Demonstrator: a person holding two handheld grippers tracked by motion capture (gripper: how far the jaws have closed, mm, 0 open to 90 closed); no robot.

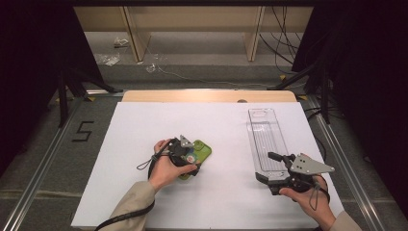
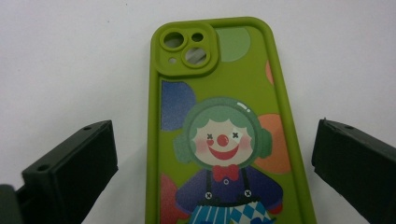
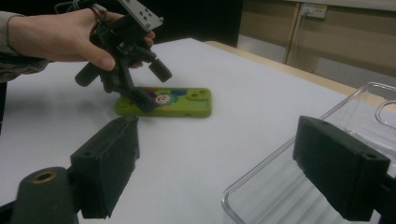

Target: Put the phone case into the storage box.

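Note:
A green phone case (image 1: 201, 153) printed with a clown lies flat on the white table sheet, camera cut-out at its far end. My left gripper (image 1: 188, 159) hangs just over its near end, open. In the left gripper view the case (image 2: 224, 116) runs up between the two jaws of that gripper (image 2: 212, 135), with a gap on each side. The right gripper view shows the left gripper (image 3: 149, 86) straddling the case (image 3: 182, 105). My right gripper (image 1: 267, 166) is open at the near end of a long clear plastic tray (image 1: 264, 134). One jaw of it (image 3: 217, 128) stands over the tray (image 3: 275, 186).
The white sheet (image 1: 221, 202) covers most of the table, with a wooden strip (image 1: 207, 96) along the far edge. A floor mark "5" (image 1: 82, 131) lies to the left. Cables (image 1: 284, 43) and dark stands flank the table.

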